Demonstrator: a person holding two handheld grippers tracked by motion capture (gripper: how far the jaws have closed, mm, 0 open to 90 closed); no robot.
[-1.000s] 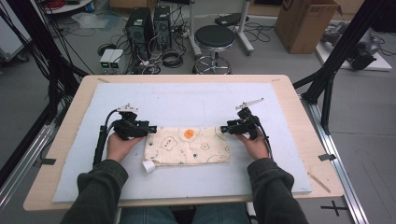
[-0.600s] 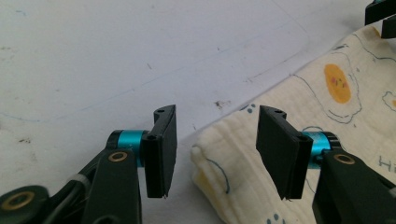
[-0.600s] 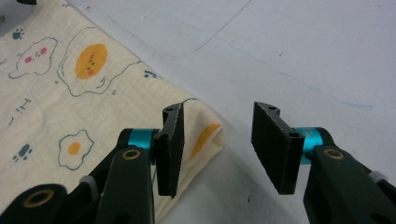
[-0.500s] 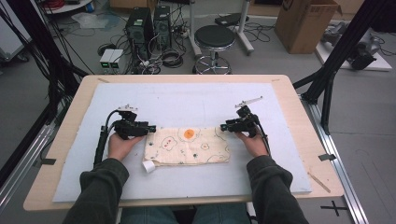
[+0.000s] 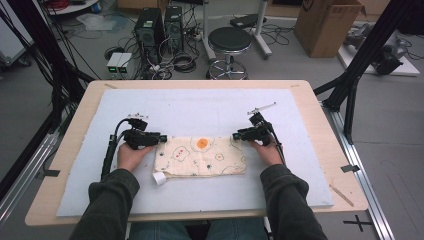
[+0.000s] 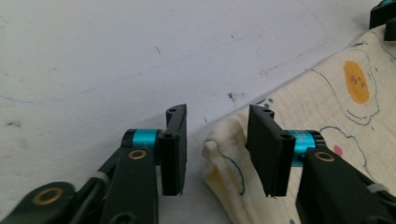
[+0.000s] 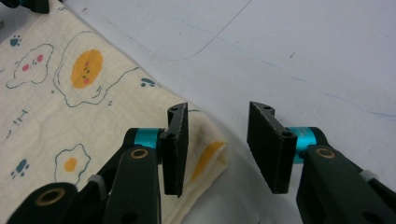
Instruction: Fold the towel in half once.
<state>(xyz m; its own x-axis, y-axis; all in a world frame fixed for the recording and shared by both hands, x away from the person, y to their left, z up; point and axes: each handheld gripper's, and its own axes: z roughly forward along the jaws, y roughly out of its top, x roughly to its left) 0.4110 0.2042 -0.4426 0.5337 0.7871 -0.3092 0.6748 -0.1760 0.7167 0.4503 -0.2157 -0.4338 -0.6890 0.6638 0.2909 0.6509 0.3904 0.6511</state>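
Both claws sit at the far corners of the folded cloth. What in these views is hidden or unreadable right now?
- High view: jaw gaps of the left claw and right claw are too small to read.
- Left gripper view: the cream egg-print cloth is cut off by the right and bottom edges.
- Right gripper view: the cloth's corner lies partly behind a jaw.
- High view: the small white tag is too small to read.

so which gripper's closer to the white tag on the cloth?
Left. The left gripper sits at the cloth's far-left corner, same side as the white tag; the right gripper is at the far-right corner.
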